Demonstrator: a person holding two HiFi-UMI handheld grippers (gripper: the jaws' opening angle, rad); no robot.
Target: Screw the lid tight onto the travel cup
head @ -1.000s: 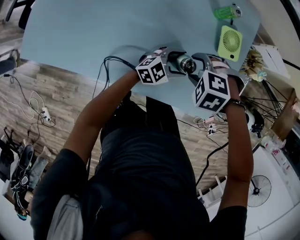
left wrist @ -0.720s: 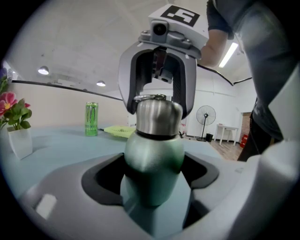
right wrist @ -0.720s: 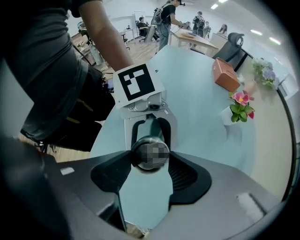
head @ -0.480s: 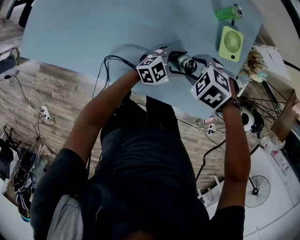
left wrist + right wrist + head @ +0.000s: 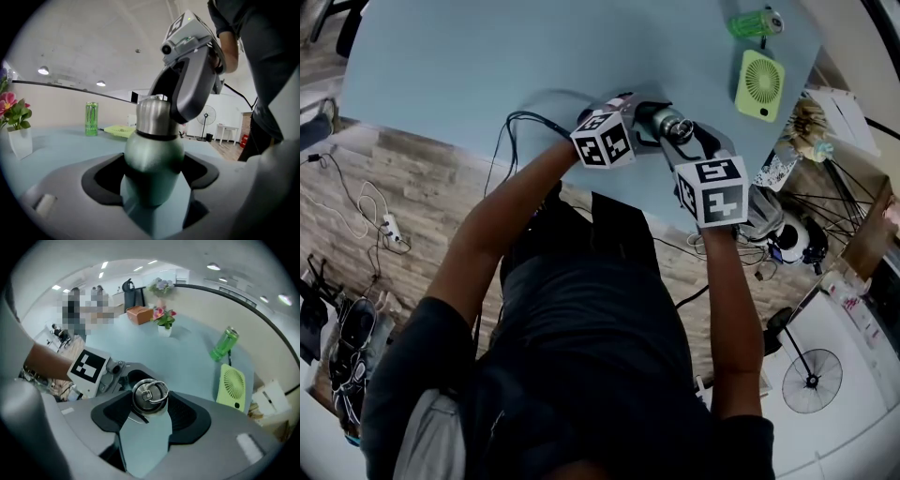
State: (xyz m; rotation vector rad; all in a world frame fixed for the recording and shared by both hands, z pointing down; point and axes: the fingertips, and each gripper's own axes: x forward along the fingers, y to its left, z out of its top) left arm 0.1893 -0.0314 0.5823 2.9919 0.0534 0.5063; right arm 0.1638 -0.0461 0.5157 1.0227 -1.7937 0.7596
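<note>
A green travel cup (image 5: pixel 154 159) with a steel lid (image 5: pixel 152 117) stands between both grippers over the near edge of the pale blue table (image 5: pixel 487 66). My left gripper (image 5: pixel 154 176) is shut on the cup's green body, pads pressing on both sides. My right gripper (image 5: pixel 150 404) comes in from above and is shut on the steel lid (image 5: pixel 150 393), whose ring handle faces the camera. In the head view the lid (image 5: pixel 670 122) shows between the left gripper (image 5: pixel 639 120) and the right gripper (image 5: pixel 682 139).
A green can (image 5: pixel 757 23) and a flat light-green fan (image 5: pixel 760 86) lie at the table's far right. A white vase with pink flowers (image 5: pixel 164 319) stands further off. The table's near edge runs just under the grippers; cables hang below it.
The right gripper has turned about the lid; its marker cube swung from the right side toward the person. The right forearm came in closer. The left gripper and cup stayed put.
</note>
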